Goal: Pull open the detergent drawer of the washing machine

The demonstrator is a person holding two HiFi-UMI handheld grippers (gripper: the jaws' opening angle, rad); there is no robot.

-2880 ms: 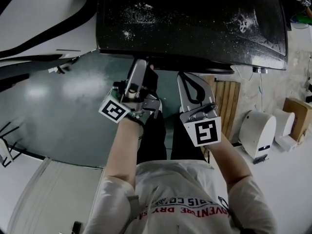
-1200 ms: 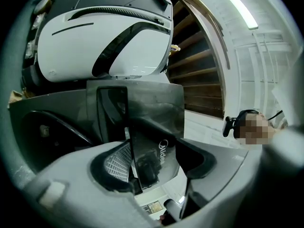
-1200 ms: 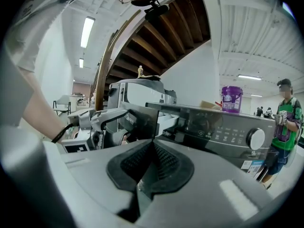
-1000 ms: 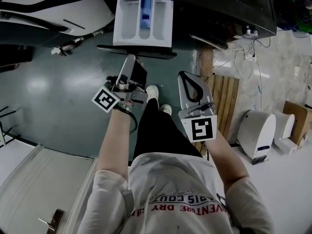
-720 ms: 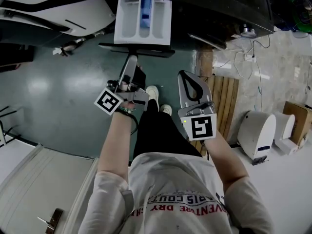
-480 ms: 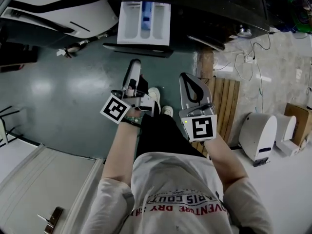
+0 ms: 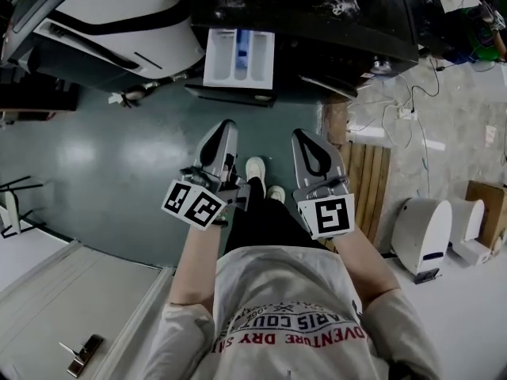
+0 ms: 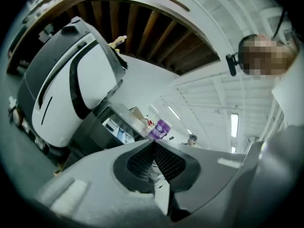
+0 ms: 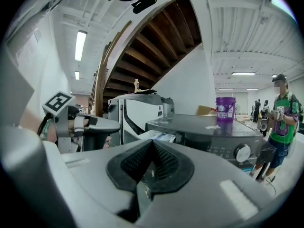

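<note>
White plastic, the detergent drawer (image 7: 238,55) stood pulled out of the dark washing machine (image 7: 333,14), its length running toward the left gripper (image 7: 224,127), nearer than the right gripper (image 7: 306,136); both hung clear, jaws shut and empty.

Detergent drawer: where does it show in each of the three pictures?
Head view: detergent drawer top centre, pulled out of the dark washer.
Left gripper view: drawer small, left of centre, above the jaws.
Right gripper view: drawer at centre, just above the jaws.
Shared landmark: the white machine beside the washer.
</note>
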